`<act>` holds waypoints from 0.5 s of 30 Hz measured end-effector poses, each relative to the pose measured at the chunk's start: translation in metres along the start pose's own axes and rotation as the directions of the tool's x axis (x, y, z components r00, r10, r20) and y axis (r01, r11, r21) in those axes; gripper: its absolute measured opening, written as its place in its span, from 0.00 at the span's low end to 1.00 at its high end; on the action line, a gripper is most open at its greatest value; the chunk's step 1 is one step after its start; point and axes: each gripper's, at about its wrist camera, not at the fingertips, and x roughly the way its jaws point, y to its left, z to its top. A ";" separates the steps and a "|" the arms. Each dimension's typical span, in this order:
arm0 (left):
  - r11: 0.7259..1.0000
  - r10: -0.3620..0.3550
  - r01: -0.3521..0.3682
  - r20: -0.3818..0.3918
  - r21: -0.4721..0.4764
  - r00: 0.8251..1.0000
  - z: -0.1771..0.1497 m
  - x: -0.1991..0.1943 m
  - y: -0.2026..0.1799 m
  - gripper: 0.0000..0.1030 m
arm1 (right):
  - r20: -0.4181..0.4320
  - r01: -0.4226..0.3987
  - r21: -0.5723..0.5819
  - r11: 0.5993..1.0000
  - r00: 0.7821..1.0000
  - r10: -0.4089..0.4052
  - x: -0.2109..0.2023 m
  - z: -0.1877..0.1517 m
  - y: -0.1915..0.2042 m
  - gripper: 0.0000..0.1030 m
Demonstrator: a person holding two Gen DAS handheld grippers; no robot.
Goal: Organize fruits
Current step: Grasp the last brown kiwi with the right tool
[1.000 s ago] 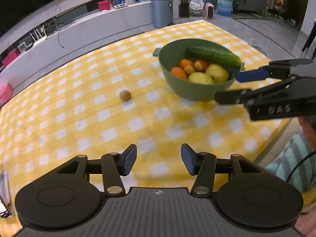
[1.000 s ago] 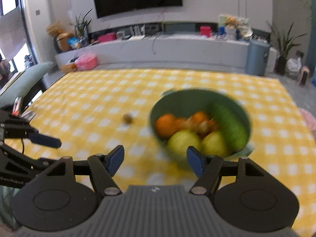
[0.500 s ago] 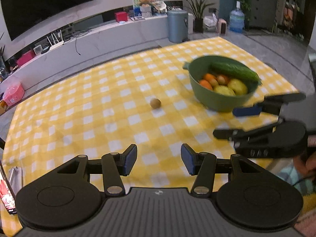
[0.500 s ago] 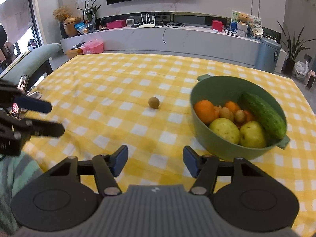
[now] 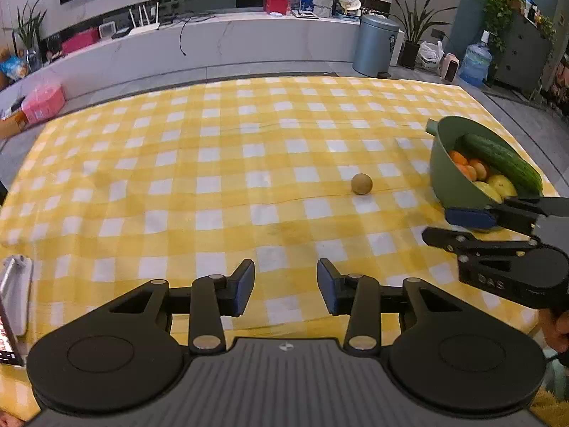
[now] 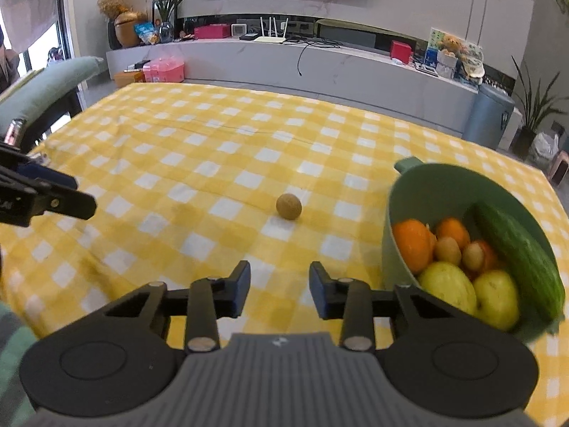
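A small round brown fruit (image 5: 361,183) lies alone on the yellow checked tablecloth (image 5: 213,163); it also shows in the right wrist view (image 6: 288,206). A green bowl (image 6: 419,192) to its right holds a cucumber (image 6: 519,252), oranges (image 6: 412,245), yellow fruits (image 6: 448,284) and small brown ones. The bowl also shows in the left wrist view (image 5: 444,163). My left gripper (image 5: 285,286) is open and empty above the near part of the table. My right gripper (image 6: 279,290) is open and empty, left of the bowl; it shows from the side in the left wrist view (image 5: 444,226).
A phone-like object (image 5: 14,295) lies at the table's left edge. A padded chair (image 6: 42,89) stands off the left side. Beyond the table are a low white counter (image 6: 320,67), a grey bin (image 5: 377,46) and potted plants.
Both grippers have pulled back from the bowl toward the near edge and turned left. The bowl has shifted right in both views. Both grippers stay open.
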 end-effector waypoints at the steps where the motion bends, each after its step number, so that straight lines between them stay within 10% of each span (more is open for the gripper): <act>1: 1.000 -0.005 0.005 -0.003 -0.004 1.000 0.001 0.003 0.002 0.46 | 0.002 0.008 -0.008 1.000 1.000 -0.008 0.005 0.003 0.001 0.30; 15: 0.999 -0.046 0.047 -0.073 0.011 0.996 0.010 0.047 0.015 0.46 | -0.008 0.078 -0.073 0.994 0.997 -0.079 0.087 0.042 0.008 0.34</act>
